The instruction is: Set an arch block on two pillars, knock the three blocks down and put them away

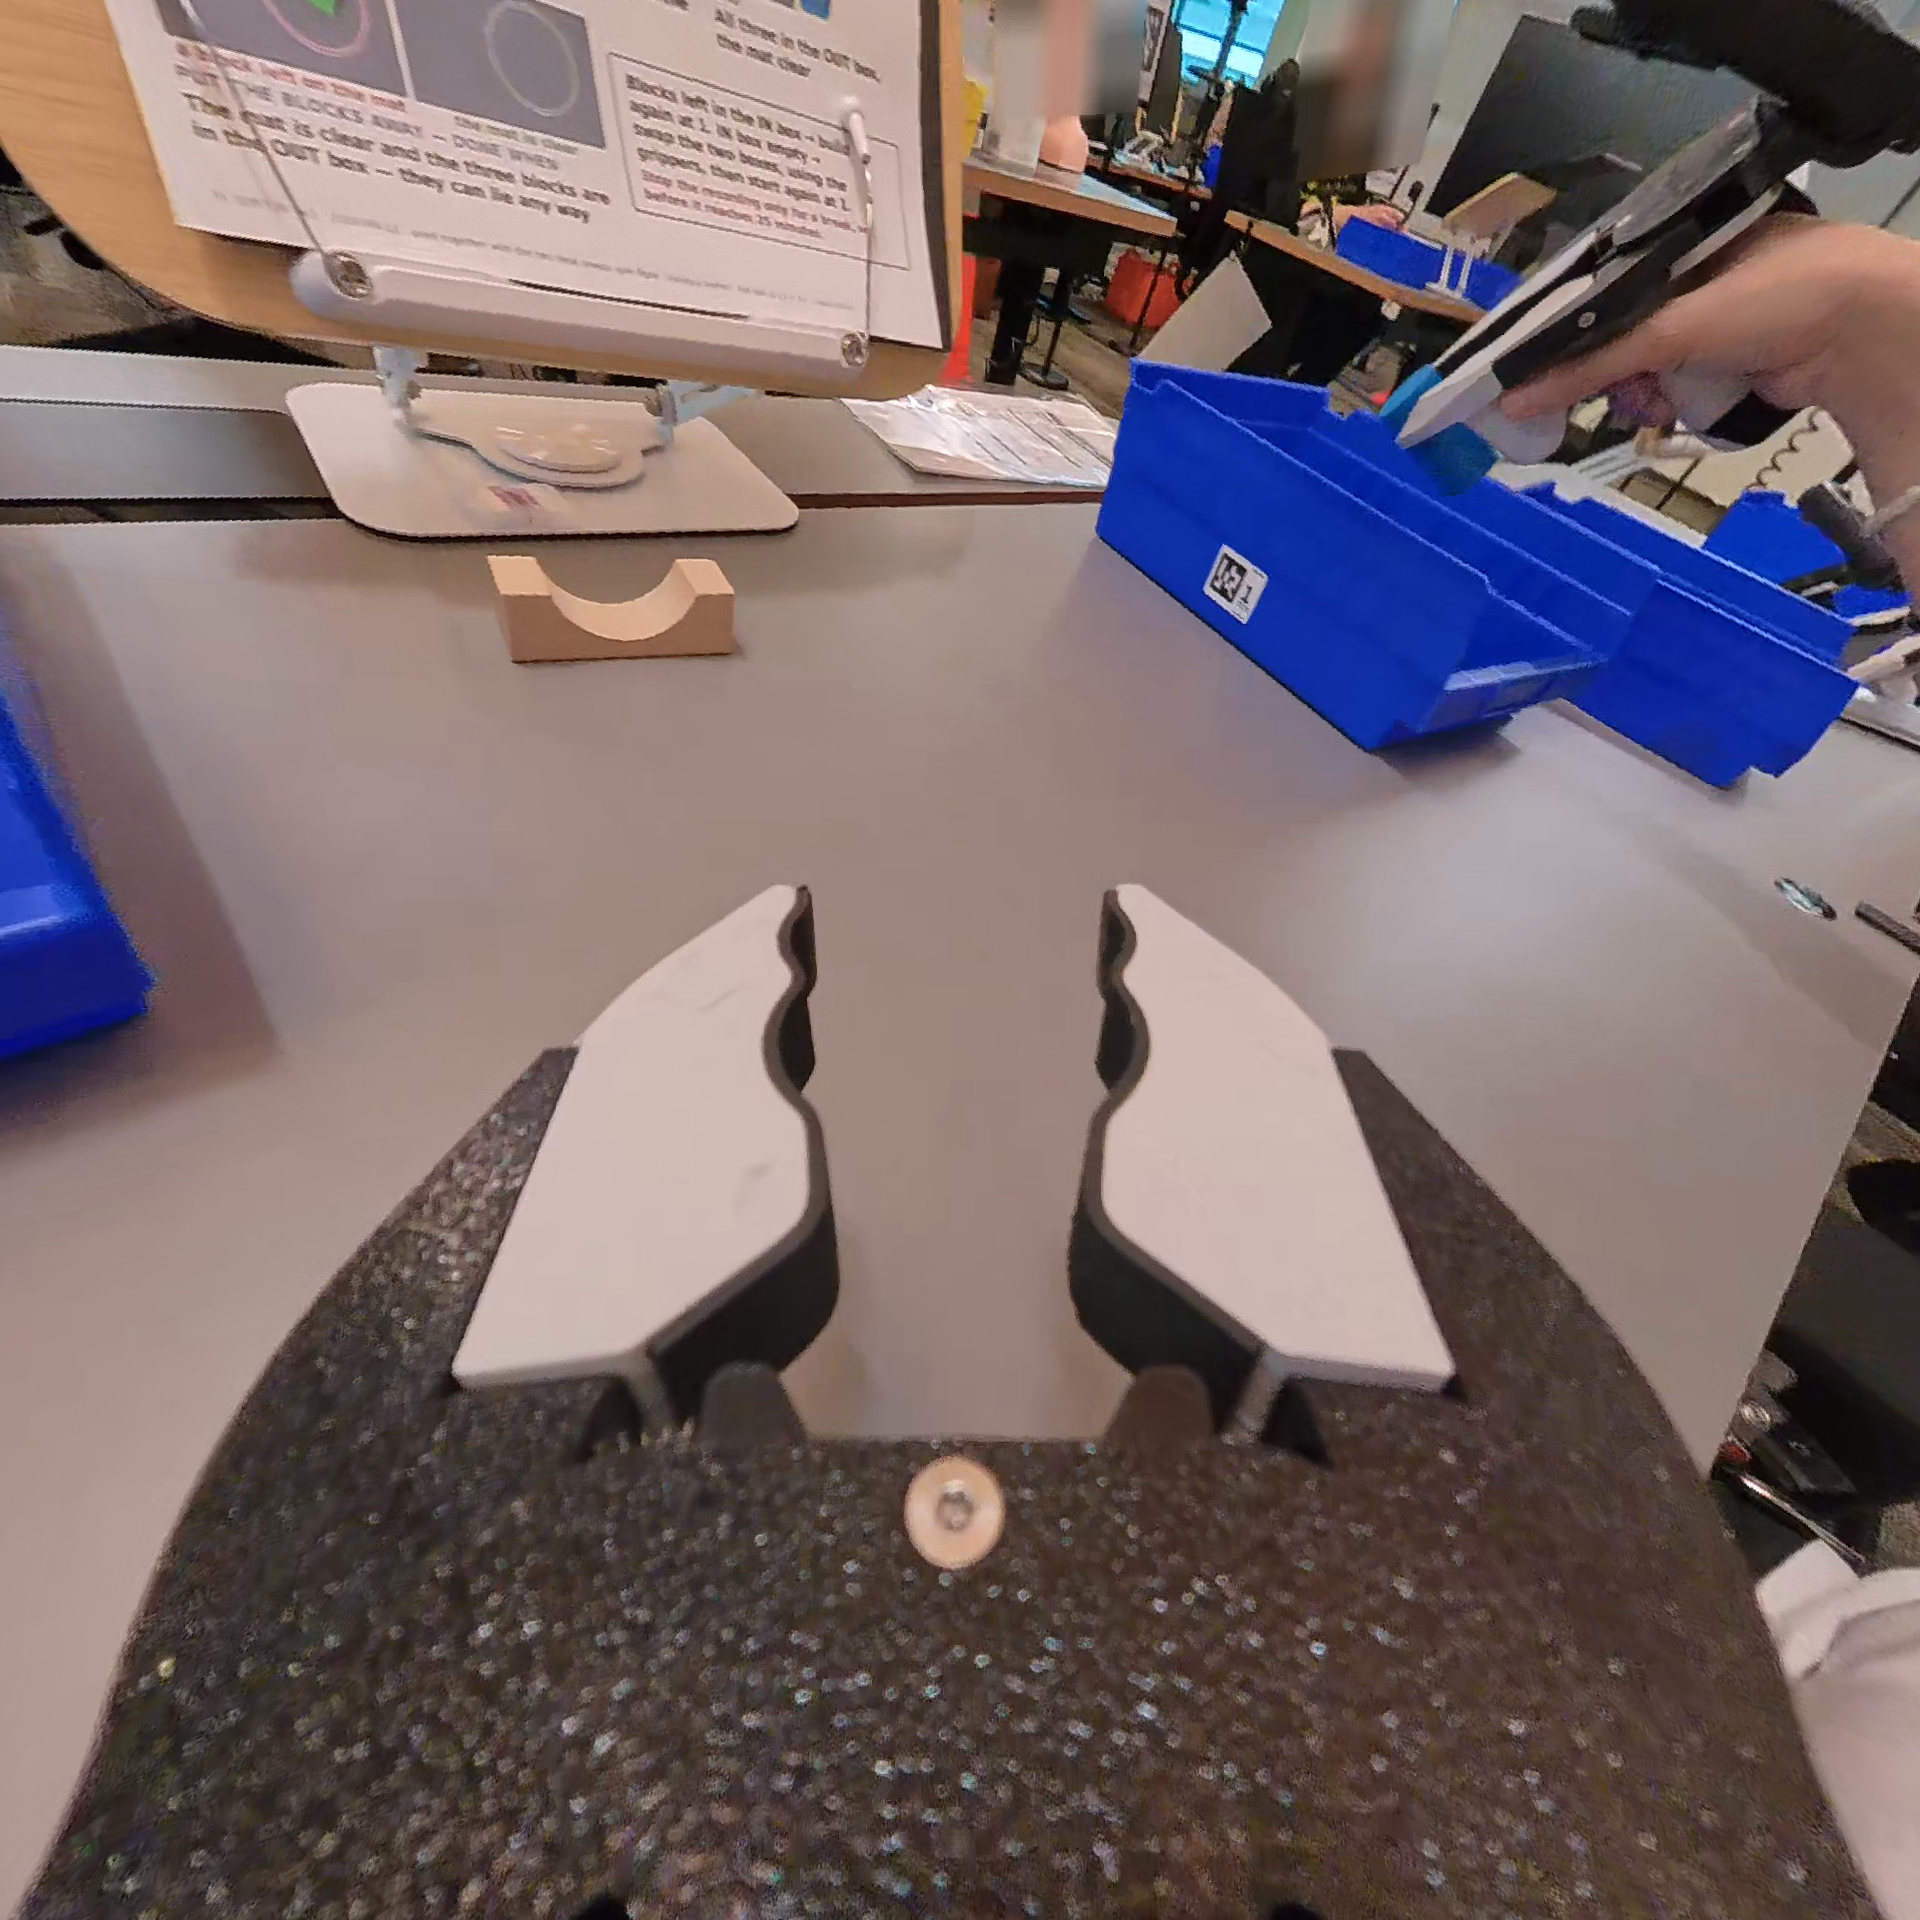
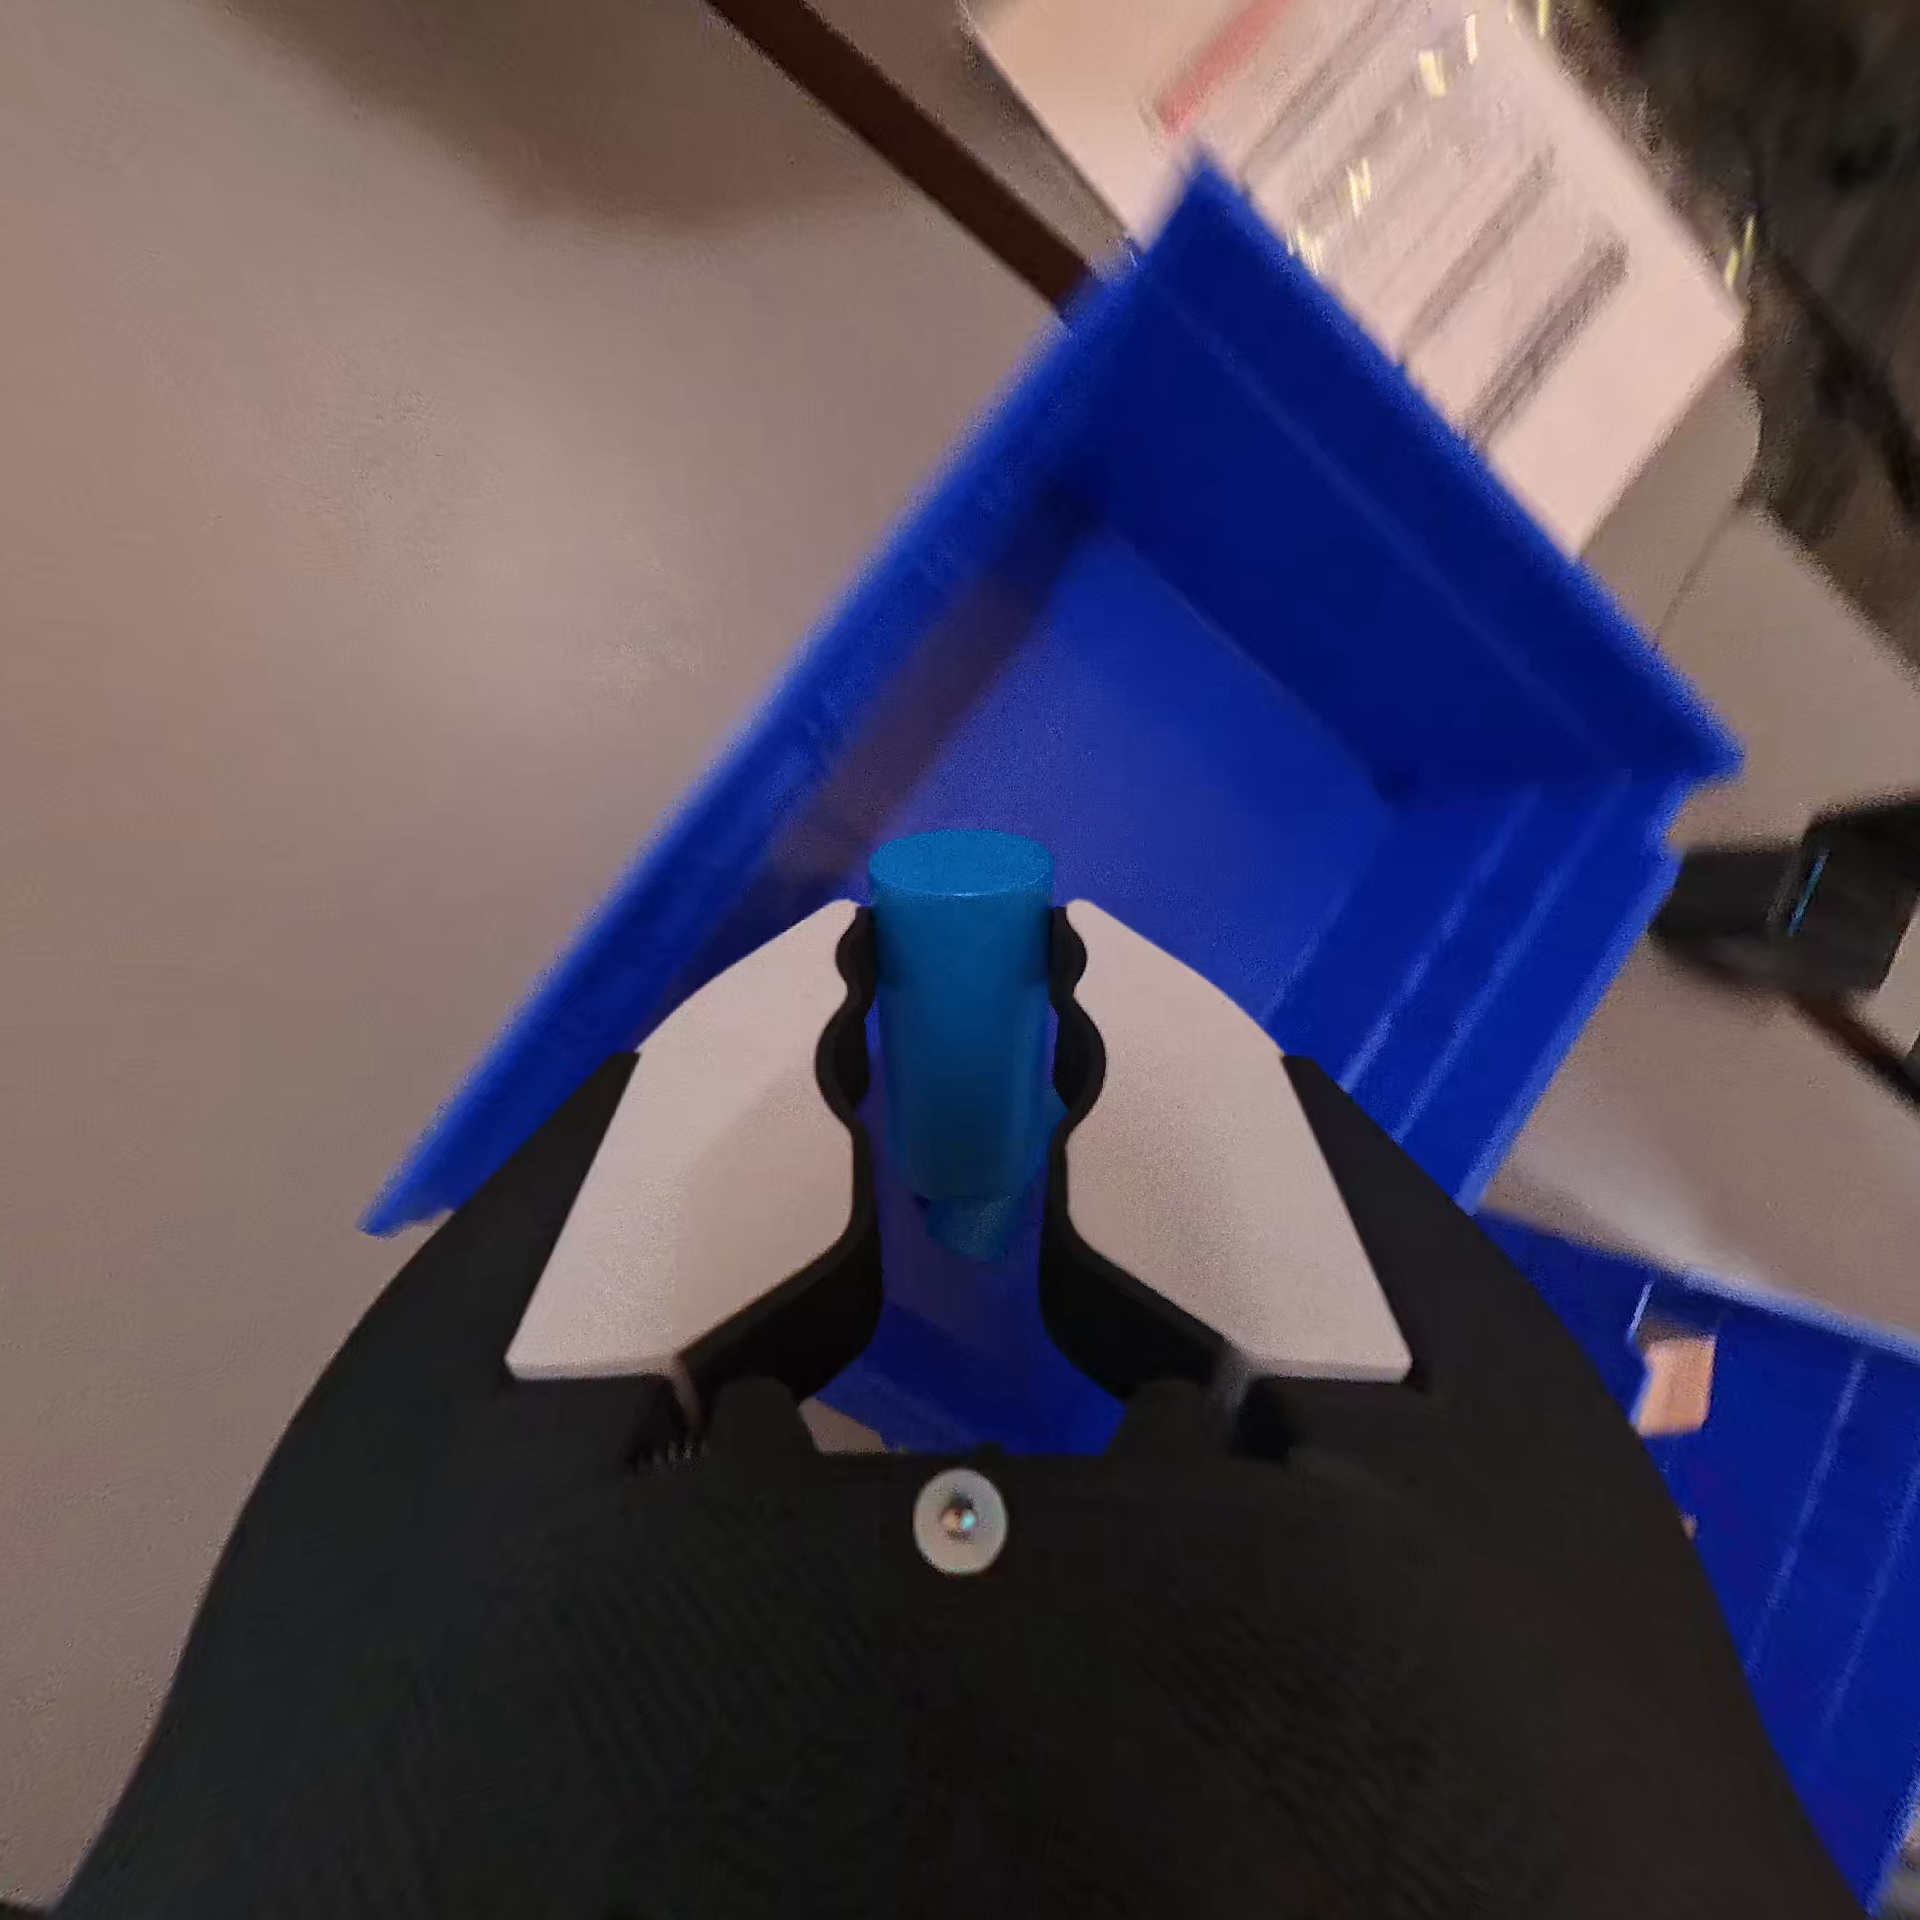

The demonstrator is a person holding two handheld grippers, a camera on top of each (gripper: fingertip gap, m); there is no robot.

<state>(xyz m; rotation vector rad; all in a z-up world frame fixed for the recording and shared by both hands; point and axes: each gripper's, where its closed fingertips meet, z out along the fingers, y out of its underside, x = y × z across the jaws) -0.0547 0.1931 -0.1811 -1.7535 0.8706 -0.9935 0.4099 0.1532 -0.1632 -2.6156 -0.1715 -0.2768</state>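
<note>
A blue cylinder (image 2: 956, 997) is being gripped by the right gripper (image 2: 958, 914) above a blue bin (image 2: 1558, 665) at centre frame; the left gripper (image 1: 956, 914) is being held open, empty, facing a wooden block (image 1: 613, 608) at upper left.

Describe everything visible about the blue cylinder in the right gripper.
The blue cylinder is a short, smooth, matte piece, lighter blue than the bin, with a flat round end facing away from the camera. It looks like painted wood or plastic; its near end is blurred. The right gripper is clamped on its sides, fingers touching it, the far end poking just past the tips. It hangs above the blue bin, touching nothing else.
</note>
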